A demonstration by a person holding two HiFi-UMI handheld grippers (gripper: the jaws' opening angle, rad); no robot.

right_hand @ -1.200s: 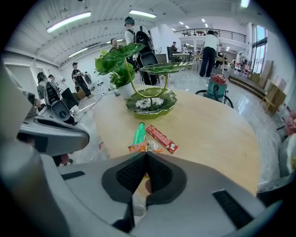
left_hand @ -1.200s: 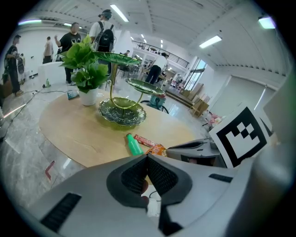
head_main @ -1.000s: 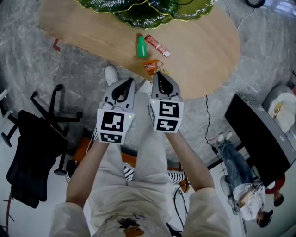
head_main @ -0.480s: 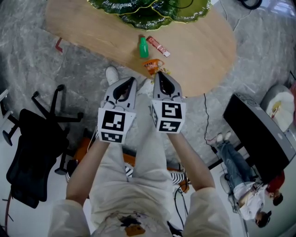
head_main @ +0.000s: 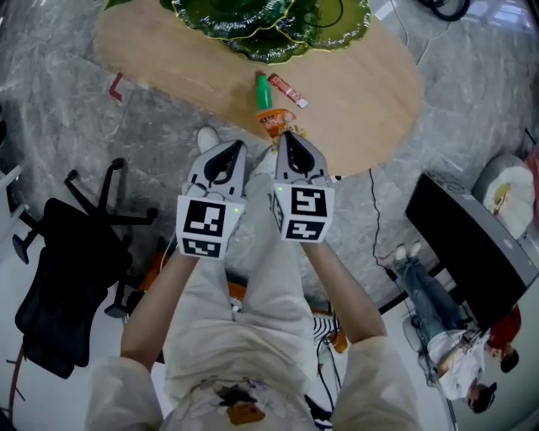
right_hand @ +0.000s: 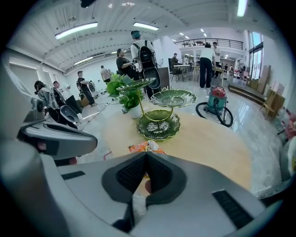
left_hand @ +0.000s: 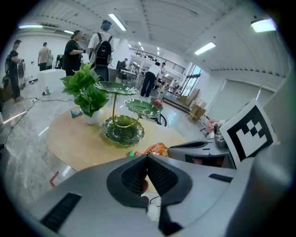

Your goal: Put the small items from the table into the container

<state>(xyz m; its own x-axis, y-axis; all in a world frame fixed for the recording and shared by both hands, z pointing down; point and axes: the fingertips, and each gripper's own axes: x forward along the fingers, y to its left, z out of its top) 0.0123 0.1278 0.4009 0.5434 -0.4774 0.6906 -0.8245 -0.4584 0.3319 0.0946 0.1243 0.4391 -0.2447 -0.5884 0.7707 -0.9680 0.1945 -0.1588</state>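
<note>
**A:** How many of each thing are there?

**B:** There are two hand-held grippers, side by side. The left gripper and the right gripper each carry a cube with black-and-white square markers. Three small items lie on the oval wooden table: one green bottle, one red packet and one orange snack packet. There is one container, a green tiered stand with three leaf-shaped dishes on a gold stem. One potted plant stands on the table beside the stand. One black office chair sits on the floor to the left.

**A:** Where do the items lie relative to the grippers?

**B:** Both grippers hover above the person's legs, just short of the table's near edge, pointing down and forward. The orange packet lies at that near edge, just past the right gripper's tip. The green bottle is a little farther in, and the red packet is just to its right. All three sit between the grippers and the stand.

**A:** Are the grippers holding anything?

**B:** No. In each gripper view the two ribbed black pads meet at the tip, jaws pressed together with nothing between them.

**A:** And the container?

**B:** The stand is at the table's far side. All three items rest on the tabletop outside it.
</note>
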